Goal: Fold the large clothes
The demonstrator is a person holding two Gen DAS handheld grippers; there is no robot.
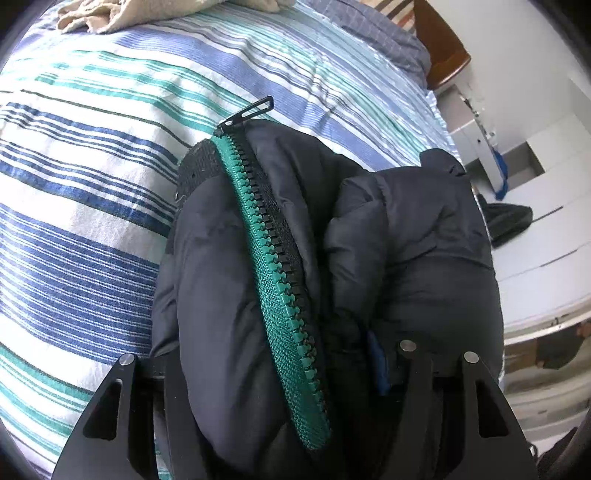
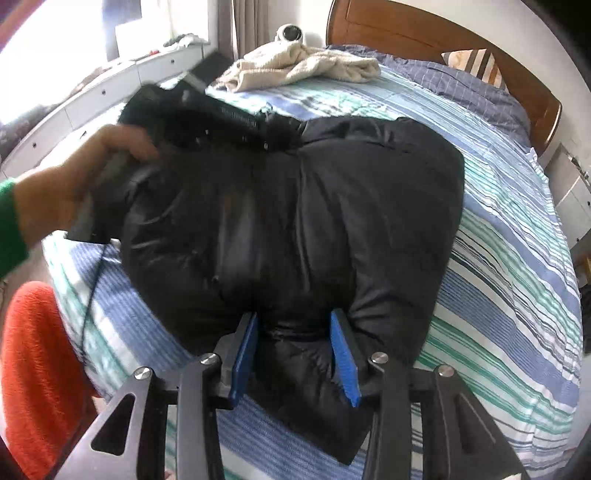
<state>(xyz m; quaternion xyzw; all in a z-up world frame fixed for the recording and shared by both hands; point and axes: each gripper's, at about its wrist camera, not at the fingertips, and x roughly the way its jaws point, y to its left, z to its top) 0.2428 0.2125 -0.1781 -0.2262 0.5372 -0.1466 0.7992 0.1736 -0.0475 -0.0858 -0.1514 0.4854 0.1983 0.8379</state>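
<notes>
A black puffy jacket (image 2: 295, 206) lies bunched on the striped bedspread (image 2: 517, 295). My right gripper (image 2: 295, 332) is shut on a fold at its near edge, with the cloth squeezed between the blue pads (image 2: 345, 354). In the left wrist view the jacket (image 1: 406, 240) fills the space between the fingers, and its green zipper (image 1: 273, 266) runs up the middle to a black pull tab. My left gripper (image 1: 280, 369) is shut on that thick bundle, fingertips buried in it. A hand (image 2: 74, 184) holds the left gripper (image 2: 166, 107) at the jacket's far left corner.
A cream knit garment (image 2: 303, 66) lies at the bed's far end near a wooden headboard (image 2: 424, 33) and a striped pillow (image 2: 476, 62). White drawers (image 2: 110, 92) stand left of the bed. Orange clothing (image 2: 40, 369) is close at lower left. White furniture (image 1: 535, 177) stands beside the bed.
</notes>
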